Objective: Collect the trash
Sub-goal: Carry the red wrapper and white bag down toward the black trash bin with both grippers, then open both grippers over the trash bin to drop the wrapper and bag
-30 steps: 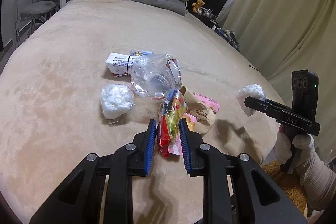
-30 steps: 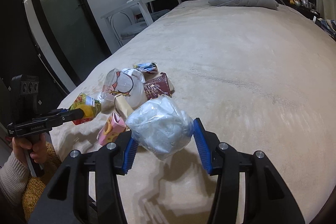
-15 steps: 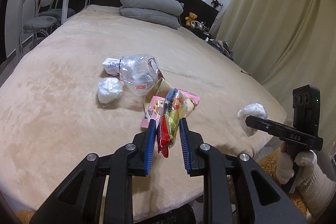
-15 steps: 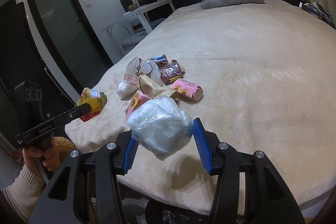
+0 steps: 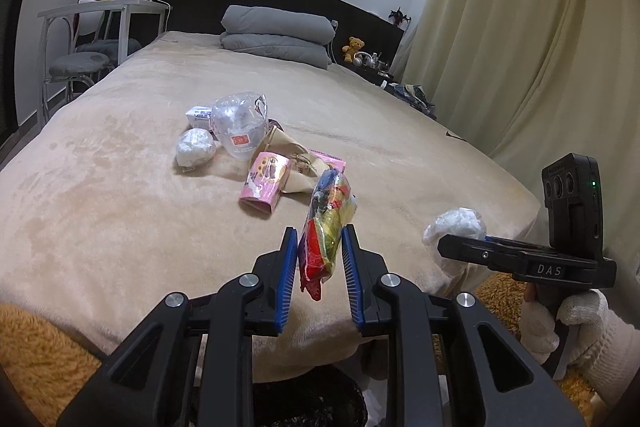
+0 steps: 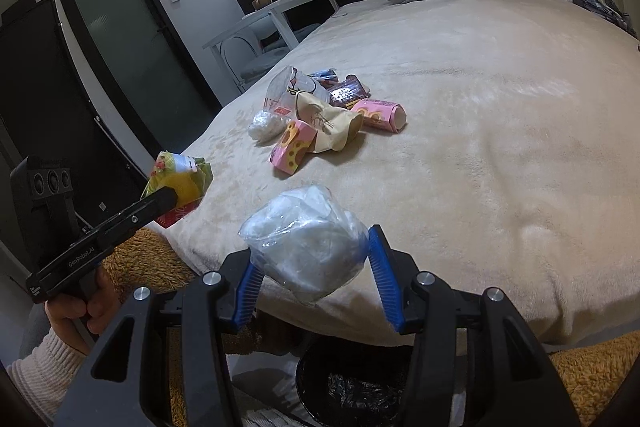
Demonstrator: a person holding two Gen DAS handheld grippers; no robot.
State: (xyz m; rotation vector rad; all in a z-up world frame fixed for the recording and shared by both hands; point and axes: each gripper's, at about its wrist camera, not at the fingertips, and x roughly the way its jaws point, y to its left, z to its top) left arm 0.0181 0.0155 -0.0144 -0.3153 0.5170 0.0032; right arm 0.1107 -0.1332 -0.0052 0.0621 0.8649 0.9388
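My left gripper [image 5: 320, 267] is shut on a red and yellow snack wrapper [image 5: 326, 227] and holds it past the foot edge of the bed; the wrapper also shows in the right wrist view [image 6: 180, 183]. My right gripper [image 6: 312, 275] is shut on a crumpled clear plastic bag [image 6: 308, 243], also seen in the left wrist view [image 5: 456, 225]. A black-lined trash bin [image 6: 360, 387] stands on the floor just below both grippers. More trash lies on the bed: pink cartons [image 5: 266, 181], a brown paper bag [image 5: 288, 151], a clear plastic container [image 5: 238, 125] and a white wad [image 5: 195, 147].
The beige bed [image 5: 120, 207] fills the view, with grey pillows [image 5: 276, 35] at its head. A white desk and chairs [image 5: 92, 39] stand to the left, curtains [image 5: 520, 47] to the right. A shaggy orange rug [image 6: 592, 371] surrounds the bin.
Both grippers have pulled back from the trash pile to the foot of the bed with their loads. The trash bin has come into view below them.
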